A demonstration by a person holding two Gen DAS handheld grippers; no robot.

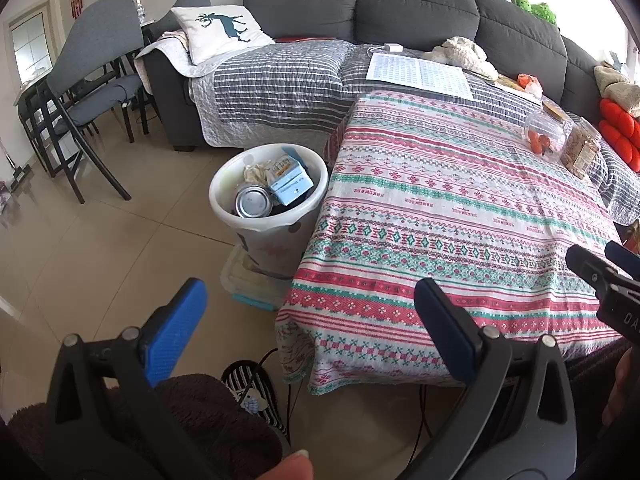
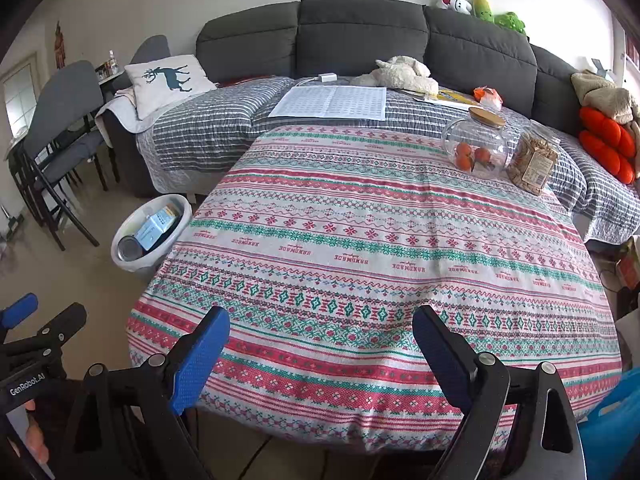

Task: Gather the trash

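Left wrist view: my left gripper (image 1: 310, 320) hangs with fingers spread wide, nothing between the blue pads (image 1: 176, 330). It sits low over the tiled floor (image 1: 100, 260) at the near left corner of the table.

Far left, grey chairs (image 1: 92, 92) stand by a dark table. Next over, the white bin (image 1: 268, 200) stands on the floor, touching the hanging edge of the patterned tablecloth (image 1: 460, 220). Inside it I see a silver can (image 1: 253, 202), a light blue carton (image 1: 289, 182) and crumpled paper (image 1: 258, 172). A clear lidded box (image 1: 252, 284) sits under the bin.

The tablecloth top looks bare except the far right corner: a round glass jar (image 1: 548, 132) holding orange fruit, and a bag of dry snacks (image 1: 580, 152) just beside it. At the right edge the tip of the other gripper pokes in.

Right wrist view: my right gripper (image 2: 320, 344) is also wide open and holding nothing, aimed over the near edge of the tablecloth (image 2: 360, 240). The left gripper (image 2: 36, 328) shows at lower left. The bin (image 2: 150, 232) sits left of the table, can and carton visible inside. Behind, the grey sofa (image 2: 360, 28) carries a deer pillow (image 2: 168, 80), a printed sheet (image 2: 332, 102), and a plush toy (image 2: 400, 72). Jar (image 2: 476, 148) and snack bag (image 2: 534, 162) stand at the far right of the table. Red cushion (image 2: 608, 148) sits on the sofa's right end.
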